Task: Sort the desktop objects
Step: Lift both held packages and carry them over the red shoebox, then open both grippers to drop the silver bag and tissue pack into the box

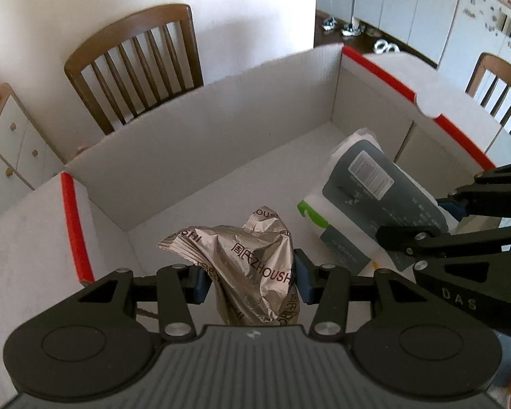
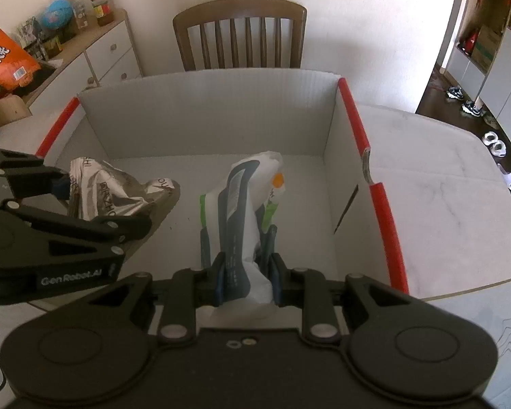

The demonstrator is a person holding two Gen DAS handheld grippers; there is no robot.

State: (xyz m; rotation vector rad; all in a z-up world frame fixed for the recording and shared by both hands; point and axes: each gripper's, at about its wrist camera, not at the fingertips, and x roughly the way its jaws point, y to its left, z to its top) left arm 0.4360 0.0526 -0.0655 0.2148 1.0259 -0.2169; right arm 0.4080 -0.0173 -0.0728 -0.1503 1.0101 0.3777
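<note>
My left gripper (image 1: 250,277) is shut on a crumpled silver foil snack bag (image 1: 252,266) and holds it over the open white cardboard box (image 1: 173,156) with red edge strips. My right gripper (image 2: 247,277) is shut on a white, grey and green wipes pack (image 2: 242,204) and holds it inside the same box, to the right of the foil bag (image 2: 119,187). In the left wrist view the wipes pack (image 1: 364,184) and the right gripper (image 1: 460,211) show at the right. In the right wrist view the left gripper (image 2: 64,187) shows at the left.
The box (image 2: 214,112) stands on a white marble table (image 2: 443,187). A brown wooden chair (image 2: 240,30) stands behind it by the wall. A white sideboard (image 2: 102,58) with an orange snack bag (image 2: 6,61) and jars is at the left. A second chair (image 1: 497,81) is at the right.
</note>
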